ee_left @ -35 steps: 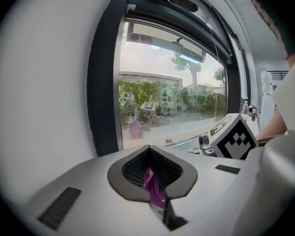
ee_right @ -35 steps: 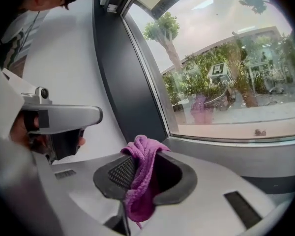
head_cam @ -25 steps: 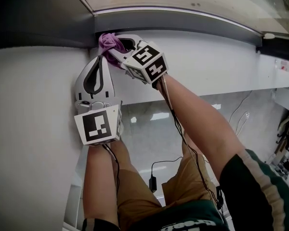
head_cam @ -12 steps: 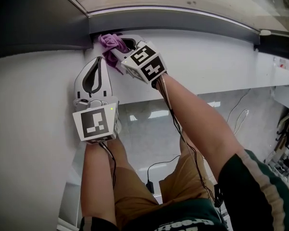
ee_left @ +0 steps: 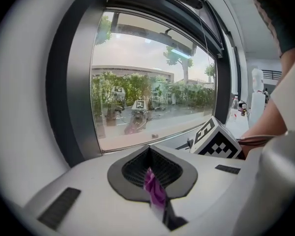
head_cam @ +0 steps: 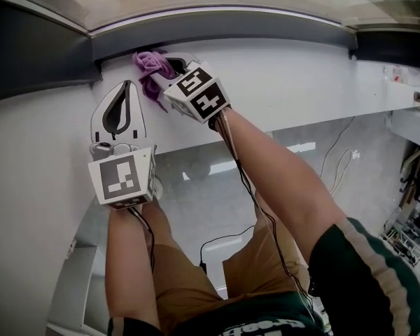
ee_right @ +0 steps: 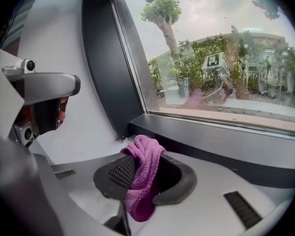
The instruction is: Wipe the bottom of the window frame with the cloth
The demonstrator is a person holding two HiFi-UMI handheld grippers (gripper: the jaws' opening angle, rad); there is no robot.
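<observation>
- The right hand-held gripper (head_cam: 166, 68) has its jaws closed on the purple cloth (head_cam: 147, 65). The bunched cloth bulges out past the tips.
- The cloth sits on the white sill (head_cam: 301, 82), up against the lower edge of the window frame (head_cam: 266, 26). That is the dark bottom rail under the glass.
- A second ago the cloth was tucked right into the left corner, where the rail meets the dark upright. Now there is a stretch of bare sill between it and that corner.
- To my eye that means the wiping pass has only just begun. Nearly all of the rail to the right is not yet wiped.
- The left hand-held gripper (head_cam: 124, 88) has drifted the same way and lies on the sill just beside the cloth, its jaws together.
- Its own view shows a thin purple sliver (ee_left: 155, 191) pinched in the seam between the jaws. I can't tell whether that is part of the cloth.
- I can't tell either how firmly the cloth presses on the rail.
</observation>
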